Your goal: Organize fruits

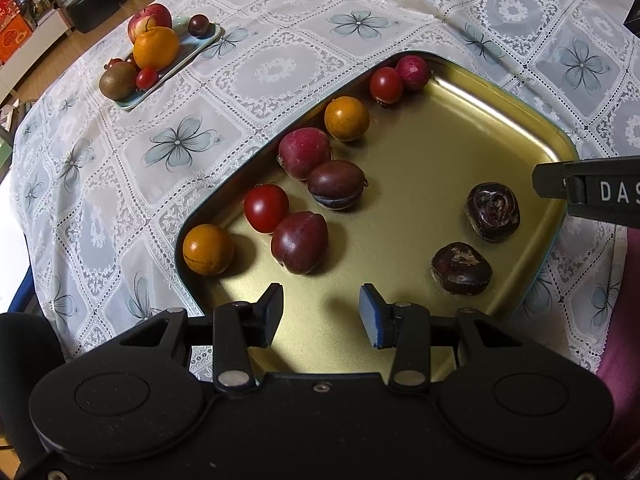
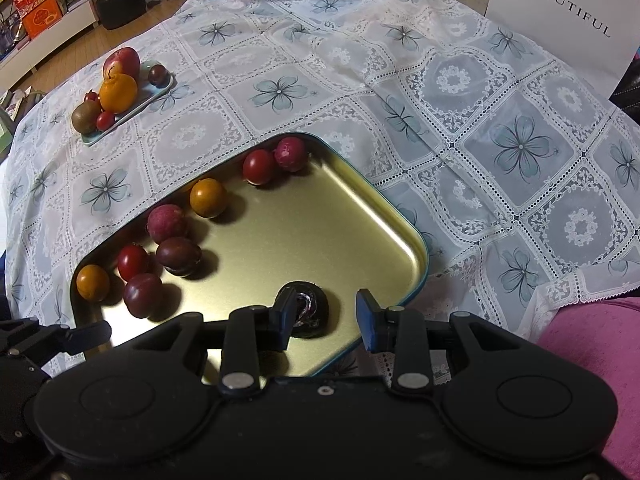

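Over the gold tray (image 2: 416, 252), both sets of jaws are being held apart and empty. The right gripper (image 2: 322, 314) is being kept above a dark chestnut (image 2: 316, 306); it should be centred before closing.

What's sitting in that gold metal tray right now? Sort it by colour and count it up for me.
Gold metal tray, by colour:
Small orange round fruits: 2
Bright red cherry tomatoes: 2
Pinkish-red plums: 2
Dark purple plums: 2
Wrinkled dark brown chestnut-like pieces: 2
Total: 10
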